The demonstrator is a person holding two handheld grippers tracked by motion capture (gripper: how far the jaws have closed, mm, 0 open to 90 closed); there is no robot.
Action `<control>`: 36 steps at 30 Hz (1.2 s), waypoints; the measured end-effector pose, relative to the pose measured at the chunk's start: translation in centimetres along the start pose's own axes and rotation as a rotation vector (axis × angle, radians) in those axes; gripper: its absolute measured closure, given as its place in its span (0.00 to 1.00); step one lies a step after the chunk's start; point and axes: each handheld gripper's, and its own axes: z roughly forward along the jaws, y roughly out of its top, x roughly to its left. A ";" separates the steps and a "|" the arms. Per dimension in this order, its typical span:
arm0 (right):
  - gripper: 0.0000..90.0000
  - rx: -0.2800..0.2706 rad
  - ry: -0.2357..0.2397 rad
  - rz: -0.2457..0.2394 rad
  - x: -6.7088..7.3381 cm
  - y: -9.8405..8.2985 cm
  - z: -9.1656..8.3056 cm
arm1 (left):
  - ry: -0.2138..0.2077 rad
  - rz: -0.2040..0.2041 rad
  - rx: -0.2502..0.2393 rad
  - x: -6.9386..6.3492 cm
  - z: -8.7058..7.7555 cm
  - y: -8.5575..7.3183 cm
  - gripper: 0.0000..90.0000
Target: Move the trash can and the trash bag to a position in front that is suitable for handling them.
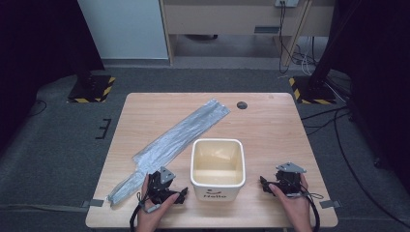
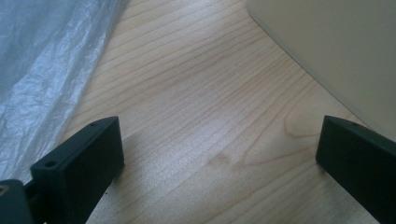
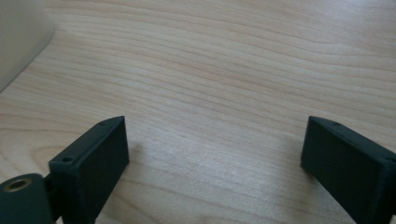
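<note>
Over on the left, a long grey plastic bag (image 1: 171, 142) lies flat, running diagonally across the wooden table (image 1: 270, 125). Just beside its near end, the left gripper (image 1: 181, 195) rests on the tabletop, jaws spread wide with bare wood between them. In the left gripper view the crinkled bag (image 2: 42, 70) sits at one side and the cream bin (image 2: 336, 51) at the other. The bin (image 1: 217, 169) stands upright at centre, open top. On the right, well apart from it, the right gripper (image 1: 265, 184) lies with jaws spread, gripping nothing.
</note>
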 end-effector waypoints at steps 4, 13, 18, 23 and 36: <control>0.11 -0.041 0.032 -0.072 1.2 -0.1 -1.5 | -0.009 0.005 -0.020 -0.2 -0.6 -0.4 0.04; 0.13 -0.158 0.160 -0.246 5.3 -1.2 -4.7 | -0.104 0.080 -0.150 -3.1 -3.0 -0.3 0.04; 0.14 -0.188 0.241 -0.300 6.7 -0.9 -5.0 | -0.195 0.100 -0.215 -5.4 -3.2 0.4 0.09; 0.21 -0.215 0.293 -0.314 7.5 -0.7 -5.2 | -0.228 0.099 -0.253 -6.2 -2.9 0.9 0.26; 0.52 -0.257 0.359 -0.317 7.1 1.0 -4.4 | -0.150 0.128 -0.259 -6.8 -0.5 3.1 0.42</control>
